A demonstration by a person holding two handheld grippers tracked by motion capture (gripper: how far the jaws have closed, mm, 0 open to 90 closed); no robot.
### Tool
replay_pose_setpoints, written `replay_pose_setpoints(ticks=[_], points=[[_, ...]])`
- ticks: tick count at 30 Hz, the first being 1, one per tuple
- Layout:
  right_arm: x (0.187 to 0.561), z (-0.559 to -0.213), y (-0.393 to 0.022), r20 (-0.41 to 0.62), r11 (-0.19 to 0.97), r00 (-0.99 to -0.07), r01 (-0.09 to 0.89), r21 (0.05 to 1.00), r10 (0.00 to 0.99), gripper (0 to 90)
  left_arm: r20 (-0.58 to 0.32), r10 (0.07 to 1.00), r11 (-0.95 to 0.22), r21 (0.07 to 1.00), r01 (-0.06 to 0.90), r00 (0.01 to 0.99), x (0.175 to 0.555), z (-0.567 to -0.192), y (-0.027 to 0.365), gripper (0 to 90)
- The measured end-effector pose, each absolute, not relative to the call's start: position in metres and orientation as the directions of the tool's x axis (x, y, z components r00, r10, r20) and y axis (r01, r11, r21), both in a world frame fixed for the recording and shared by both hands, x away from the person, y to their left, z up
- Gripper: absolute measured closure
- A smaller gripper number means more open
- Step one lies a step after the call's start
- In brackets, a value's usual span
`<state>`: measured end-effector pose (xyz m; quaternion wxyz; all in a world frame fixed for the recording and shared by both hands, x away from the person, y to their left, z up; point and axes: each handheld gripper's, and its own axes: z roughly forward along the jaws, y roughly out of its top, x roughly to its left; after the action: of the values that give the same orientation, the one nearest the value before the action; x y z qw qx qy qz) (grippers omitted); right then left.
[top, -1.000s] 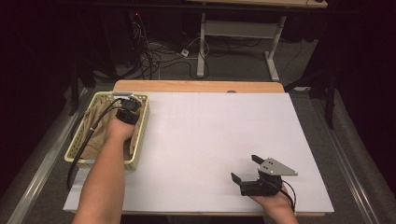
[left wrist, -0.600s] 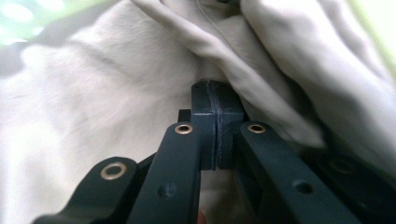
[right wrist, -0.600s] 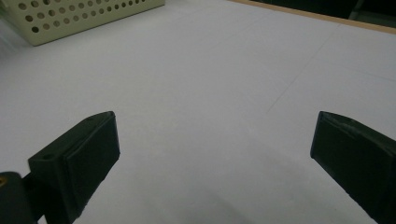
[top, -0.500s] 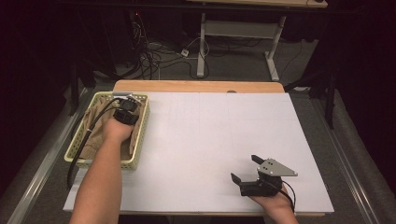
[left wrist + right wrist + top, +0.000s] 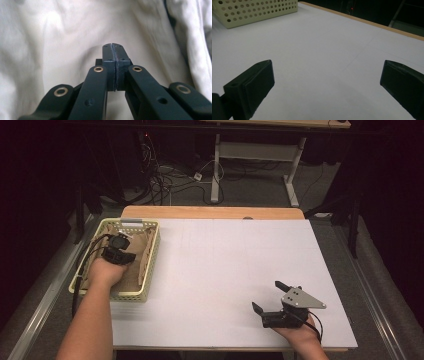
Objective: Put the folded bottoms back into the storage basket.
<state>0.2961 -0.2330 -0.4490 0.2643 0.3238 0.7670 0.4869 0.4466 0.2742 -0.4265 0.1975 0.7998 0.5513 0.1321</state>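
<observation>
cream cloth [image 5: 62,50] lies bunched in the perforated basket [image 5: 148,270] at the desk's [image 5: 225,270] left, where the left gripper [image 5: 119,251], pressed together, dips in, whether pinching fabric unclear; the right gripper [image 5: 267,297] waits spread on the desk.

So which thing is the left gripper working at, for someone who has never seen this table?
Start at the white table and go to its left edge, where a pale yellow perforated basket sits. Inside lies the cloth, cream and rumpled, with the left gripper over it; nothing else on the table is soft.
</observation>
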Motion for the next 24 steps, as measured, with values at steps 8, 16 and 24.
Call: replay_pose_setpoints(ticks=[8,16,24], points=[[0.287,-0.458,-0.245,-0.066,0.27,-0.631,0.234,0.934,0.773,0.4,0.032,0.928,-0.351,0.402,0.846,0.371,0.435,-0.42,0.268,87.2],[0.276,-0.459,-0.249,-0.094,0.291,-0.634,0.214,0.932,0.768,0.5,0.015,0.931,-0.352,0.305,0.885,0.365,0.435,-0.417,0.264,85.6],[0.274,-0.458,-0.255,-0.098,0.289,-0.629,0.209,0.934,0.772,0.5,0.002,0.934,-0.346,0.243,0.906,0.357,0.423,-0.41,0.264,70.8]])
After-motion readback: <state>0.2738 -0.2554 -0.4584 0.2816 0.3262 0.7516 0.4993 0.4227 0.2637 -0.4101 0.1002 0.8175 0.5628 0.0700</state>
